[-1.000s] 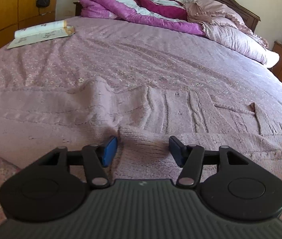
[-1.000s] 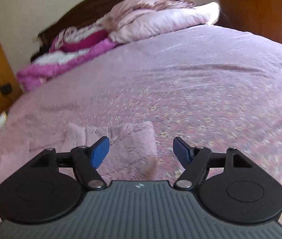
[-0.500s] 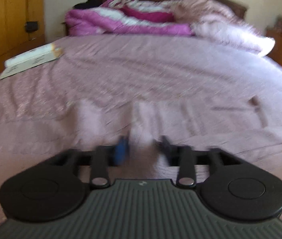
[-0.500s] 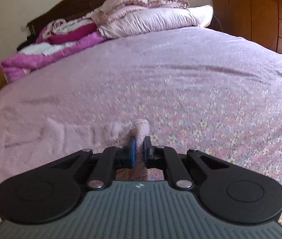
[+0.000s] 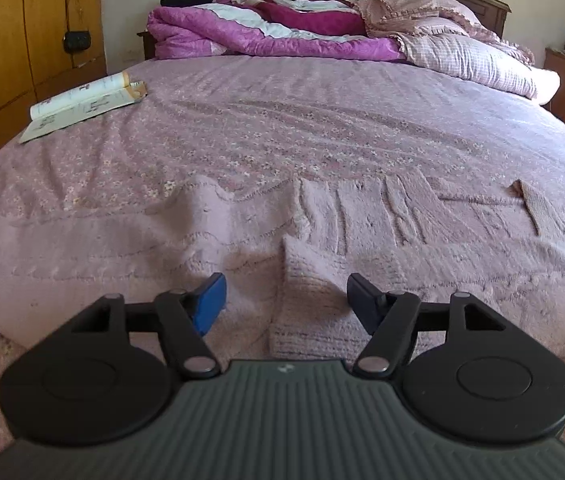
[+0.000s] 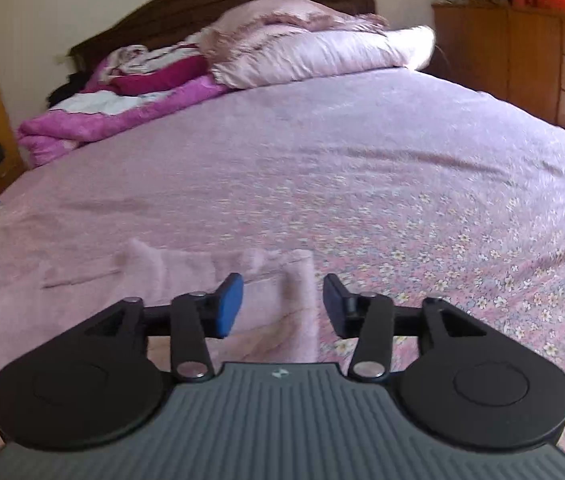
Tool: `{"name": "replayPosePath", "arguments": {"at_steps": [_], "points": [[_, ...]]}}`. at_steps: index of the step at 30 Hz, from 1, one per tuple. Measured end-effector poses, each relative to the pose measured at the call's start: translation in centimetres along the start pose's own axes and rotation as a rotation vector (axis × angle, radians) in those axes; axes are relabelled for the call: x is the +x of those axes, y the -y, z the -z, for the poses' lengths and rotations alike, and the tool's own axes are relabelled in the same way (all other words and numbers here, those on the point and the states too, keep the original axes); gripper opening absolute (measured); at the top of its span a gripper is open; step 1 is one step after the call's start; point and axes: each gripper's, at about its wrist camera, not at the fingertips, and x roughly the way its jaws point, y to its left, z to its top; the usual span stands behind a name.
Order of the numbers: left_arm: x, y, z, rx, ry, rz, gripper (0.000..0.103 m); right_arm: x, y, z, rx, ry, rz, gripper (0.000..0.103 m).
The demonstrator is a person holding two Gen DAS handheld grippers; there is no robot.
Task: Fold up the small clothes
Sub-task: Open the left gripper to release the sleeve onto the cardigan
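Both grippers, left [image 5: 284,304] and right [image 6: 282,306], opening, holding nothing, over sweater [image 5: 362,220]; regrip hem evenly, fold flat.

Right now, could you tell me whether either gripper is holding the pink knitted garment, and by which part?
Nothing is held: the left gripper and right gripper are both opening, pads clear of the garment.
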Motion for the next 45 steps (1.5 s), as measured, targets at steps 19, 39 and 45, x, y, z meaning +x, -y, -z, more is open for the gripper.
{"name": "replayPosePath", "arguments": {"at_steps": [19,39,45], "points": [[-2.1,-3.1,-0.9,-0.055,-0.019,-0.031,0.074,-1.0,-1.9,4.6,-0.049,-0.067,-0.033,0.071],[-2.0,-17.3,0.5,-0.366,-0.033,-0.333,0.074,-7.8,-5.1,7.8,-0.084,-0.093,-0.106,0.083],[-1.2,-17.8,0.5,-0.359,-0.023,-0.351,0.077,-7.0,-5.3,9.4,-0.086,-0.115,-0.108,0.085]]}}
